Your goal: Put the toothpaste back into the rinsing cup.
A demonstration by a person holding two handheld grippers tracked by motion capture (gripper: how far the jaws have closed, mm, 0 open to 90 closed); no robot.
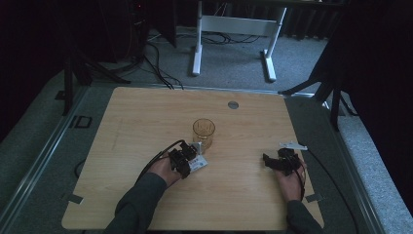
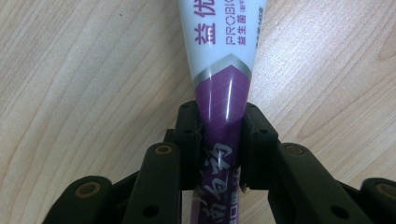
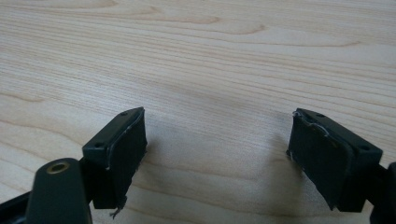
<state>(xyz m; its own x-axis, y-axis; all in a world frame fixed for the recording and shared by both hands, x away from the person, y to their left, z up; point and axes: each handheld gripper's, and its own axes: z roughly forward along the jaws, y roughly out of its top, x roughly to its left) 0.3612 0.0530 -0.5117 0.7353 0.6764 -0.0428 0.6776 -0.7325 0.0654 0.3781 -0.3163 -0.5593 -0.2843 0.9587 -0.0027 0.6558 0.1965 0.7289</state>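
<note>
Purple and white, the tube (image 2: 219, 93) is clamped at its purple end between the pads of the left tool (image 2: 219, 144), and its white printed part runs away from the jaws over the pale wood of the counter (image 2: 84, 93). In the high view the left tool (image 1: 184, 161) sits near the middle of the counter (image 1: 146, 112), a little toward the near edge, with the white end of the tube (image 1: 198, 163) showing just to its right, low over the wood. A brown-tinted glass (image 1: 203, 133) stands upright just beyond the tube, on the far side of it; whether the two touch cannot be told. The person's left hand (image 1: 163, 170) comes in from the near edge in a grey sleeve (image 1: 139, 202). The right tool (image 1: 272, 161) lies well apart to the right, close to the counter's right edge, held low over the wood by the right hand (image 1: 290, 183). Its own view shows the right tool (image 3: 217, 149) with its jaws standing wide apart, nothing between the pads, just bare wood grain. A small round grey disc (image 1: 233, 104) is set in the counter near its far edge.
</note>
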